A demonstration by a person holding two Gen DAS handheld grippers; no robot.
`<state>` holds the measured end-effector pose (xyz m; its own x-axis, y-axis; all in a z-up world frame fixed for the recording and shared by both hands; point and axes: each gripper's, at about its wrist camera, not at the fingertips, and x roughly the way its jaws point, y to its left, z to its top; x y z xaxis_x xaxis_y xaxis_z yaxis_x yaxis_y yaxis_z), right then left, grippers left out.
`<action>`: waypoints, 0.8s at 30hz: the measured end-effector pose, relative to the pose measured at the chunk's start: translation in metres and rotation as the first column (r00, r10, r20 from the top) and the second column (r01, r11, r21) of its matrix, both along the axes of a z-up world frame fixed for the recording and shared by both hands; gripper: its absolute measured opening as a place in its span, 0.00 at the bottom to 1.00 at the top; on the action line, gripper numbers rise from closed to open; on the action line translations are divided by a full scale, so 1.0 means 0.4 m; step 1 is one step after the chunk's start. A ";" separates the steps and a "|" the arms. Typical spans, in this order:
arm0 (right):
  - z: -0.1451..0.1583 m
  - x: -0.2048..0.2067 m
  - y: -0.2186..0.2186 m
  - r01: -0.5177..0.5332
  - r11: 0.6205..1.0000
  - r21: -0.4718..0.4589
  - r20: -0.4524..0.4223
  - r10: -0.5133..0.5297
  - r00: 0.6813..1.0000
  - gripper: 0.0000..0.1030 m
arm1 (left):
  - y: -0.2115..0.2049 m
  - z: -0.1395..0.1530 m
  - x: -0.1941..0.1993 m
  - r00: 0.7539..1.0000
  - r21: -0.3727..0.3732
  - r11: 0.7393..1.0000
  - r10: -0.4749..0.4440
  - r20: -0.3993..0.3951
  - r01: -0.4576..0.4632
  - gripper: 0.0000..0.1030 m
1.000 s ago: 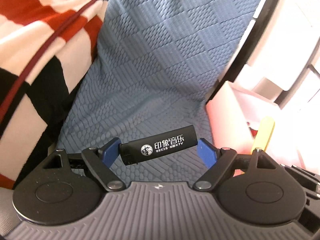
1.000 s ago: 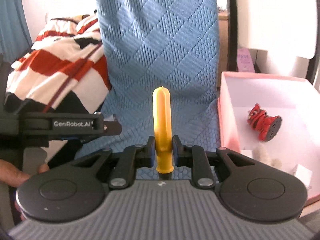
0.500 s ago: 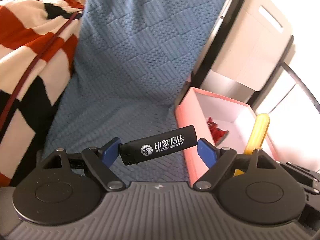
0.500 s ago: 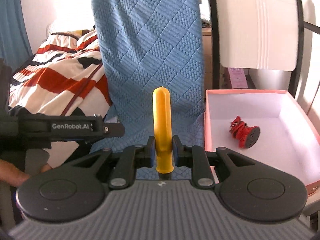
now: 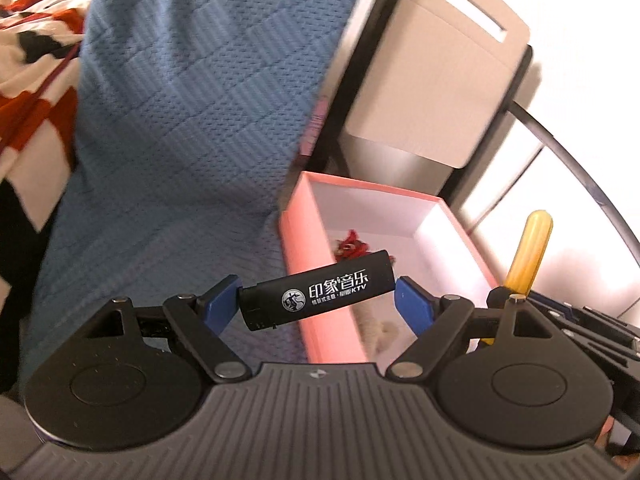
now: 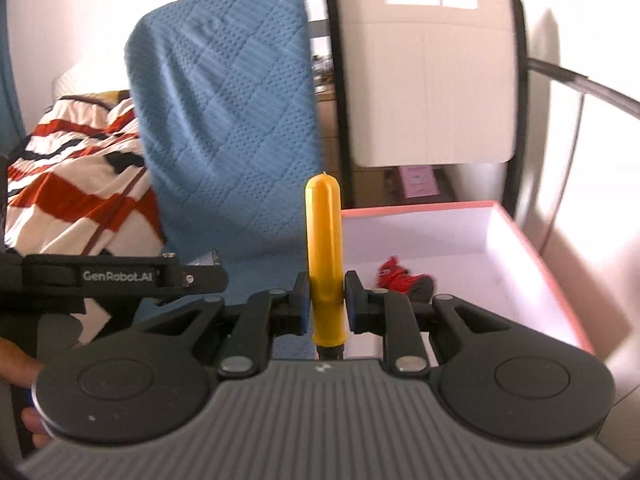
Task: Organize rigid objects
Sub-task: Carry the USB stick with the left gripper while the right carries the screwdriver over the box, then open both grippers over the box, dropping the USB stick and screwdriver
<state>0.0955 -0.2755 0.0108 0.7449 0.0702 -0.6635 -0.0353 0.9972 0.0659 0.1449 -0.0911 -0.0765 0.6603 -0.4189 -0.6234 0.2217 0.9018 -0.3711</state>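
My left gripper (image 5: 316, 300) pinches the black printed plastic lighter (image 5: 318, 294) endwise over the pink cardboard box's (image 5: 308, 248) rim (light, stiff, slick, likely to pivot). My right gripper (image 6: 325, 300) clamps the yellow plastic capsule-shaped tube (image 6: 323, 248) near its base, beside the box.

The right gripper (image 6: 324, 304) clamps a yellow stick (image 6: 323, 248) upright between its pads – the rounded tip points up. Just right of it sits a pink box (image 6: 560, 280), open, with a red toy (image 6: 396, 276) on its white floor. Behind stand a blue quilted chair (image 6: 224, 120) and a white chair (image 6: 428, 80). The left gripper (image 6: 120, 278) – seen side-on – reaches in from the left, before a striped blanket (image 6: 72, 184).
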 end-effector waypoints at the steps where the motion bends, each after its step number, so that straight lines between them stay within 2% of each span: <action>1: 0.002 0.000 -0.010 0.010 1.000 -0.003 0.002 -0.010 1.000 0.20 | -0.014 0.001 0.002 1.000 0.000 1.000 -0.009 0.002 0.009 0.84; 5: -0.002 0.008 -0.052 0.049 0.999 -0.009 0.001 -0.049 0.999 0.21 | -0.072 -0.001 0.017 0.999 0.003 0.999 -0.049 0.000 0.049 0.84; 10: -0.047 0.049 -0.116 0.091 0.996 0.014 -0.045 -0.091 0.995 0.21 | -0.149 -0.028 0.064 0.993 -0.005 0.994 -0.106 -0.049 0.106 0.84; 15: -0.091 0.102 -0.184 0.132 0.991 0.028 -0.112 -0.128 0.985 0.21 | -0.226 -0.072 0.134 0.981 0.014 0.988 -0.154 -0.120 0.157 0.84; 19: -0.125 0.143 -0.222 0.125 0.992 0.017 -0.173 -0.120 0.978 0.21 | -0.279 -0.104 0.184 0.971 0.061 0.979 -0.183 -0.154 0.194 0.84; 24: -0.192 0.183 -0.268 0.140 0.989 0.041 -0.282 -0.123 0.952 0.21 | -0.315 -0.159 0.235 0.951 0.081 0.971 -0.199 -0.235 0.223 0.84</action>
<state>0.1685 -0.3827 -0.0661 0.5370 0.0299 -0.8430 0.1243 0.9857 0.1142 0.2389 -0.2171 -0.1401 0.4021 -0.4579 -0.7929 0.3334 0.8798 -0.3390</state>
